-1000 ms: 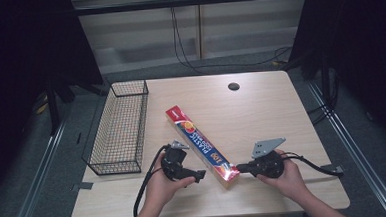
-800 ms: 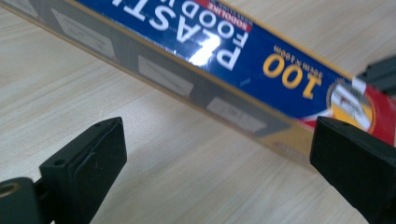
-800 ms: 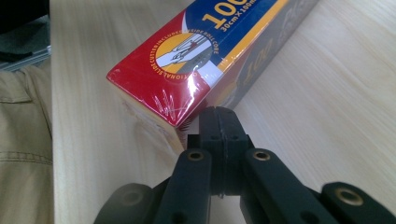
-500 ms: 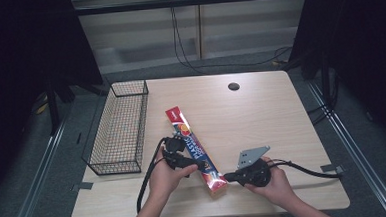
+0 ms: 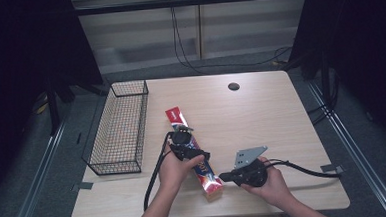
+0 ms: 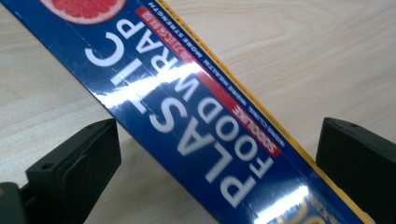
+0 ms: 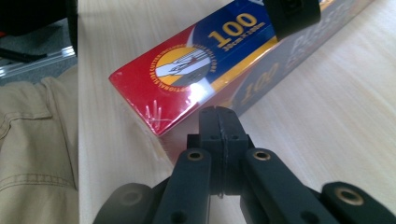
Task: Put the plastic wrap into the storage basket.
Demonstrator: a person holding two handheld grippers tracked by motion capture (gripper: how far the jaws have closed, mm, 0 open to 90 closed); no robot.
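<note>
The plastic wrap box [image 5: 193, 151] lies slantwise on the table [image 5: 261, 120], just right of the wire basket [image 5: 119, 127]. The left gripper [image 6: 210, 154] has just been opening and straddles the box without touching. The right gripper [image 7: 219, 122], jaws pressed together, touches the box's near end.

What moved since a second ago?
The right hand-held gripper, shut, pushed the plastic wrap box's near end leftward. The left hand-held gripper moved over the box, its jaws just opening, straddling it without pressing. The basket stayed put.
</note>
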